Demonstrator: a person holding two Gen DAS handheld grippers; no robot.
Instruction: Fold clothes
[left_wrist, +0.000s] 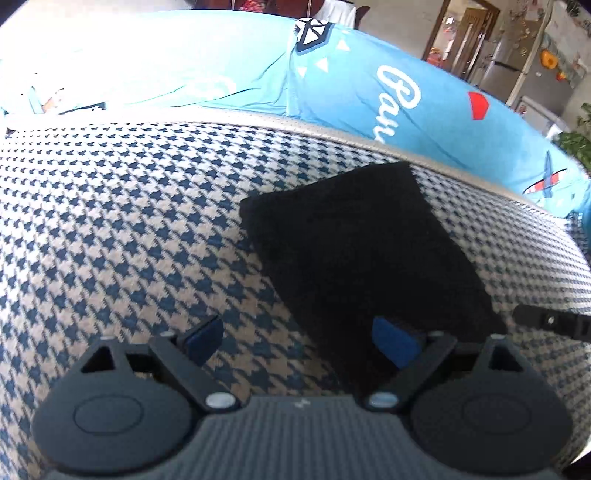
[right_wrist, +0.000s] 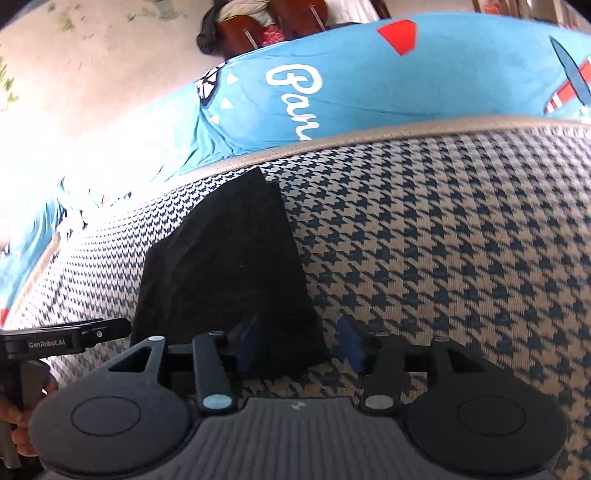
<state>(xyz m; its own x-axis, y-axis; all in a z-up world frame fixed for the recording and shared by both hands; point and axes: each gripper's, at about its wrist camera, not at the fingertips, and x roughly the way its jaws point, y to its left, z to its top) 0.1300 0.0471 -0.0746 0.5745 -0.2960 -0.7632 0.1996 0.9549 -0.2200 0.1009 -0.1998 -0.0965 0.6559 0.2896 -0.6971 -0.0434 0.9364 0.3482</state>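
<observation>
A black garment (left_wrist: 362, 251), folded into a small oblong, lies flat on a houndstooth cushion (left_wrist: 129, 221). My left gripper (left_wrist: 299, 339) stands wide open at the garment's near left edge. Its right pad hovers over the black cloth and its left pad over bare cushion. In the right wrist view the same black garment (right_wrist: 221, 258) shows as a tapering shape, and its near corner sits between the blue pads of my right gripper (right_wrist: 298, 347). That gripper is open, with the right pad clear of the cloth. The left gripper's body (right_wrist: 55, 341) pokes in at the left edge, held by a hand (right_wrist: 14, 424).
Behind the cushion's beige piped edge (left_wrist: 332, 129) spreads a bright blue sheet (left_wrist: 424, 92) with white script and cartoon prints. A steel fridge (left_wrist: 517, 66) and a doorway stand in the far room. Dark wooden furniture (right_wrist: 277, 22) shows beyond the sheet.
</observation>
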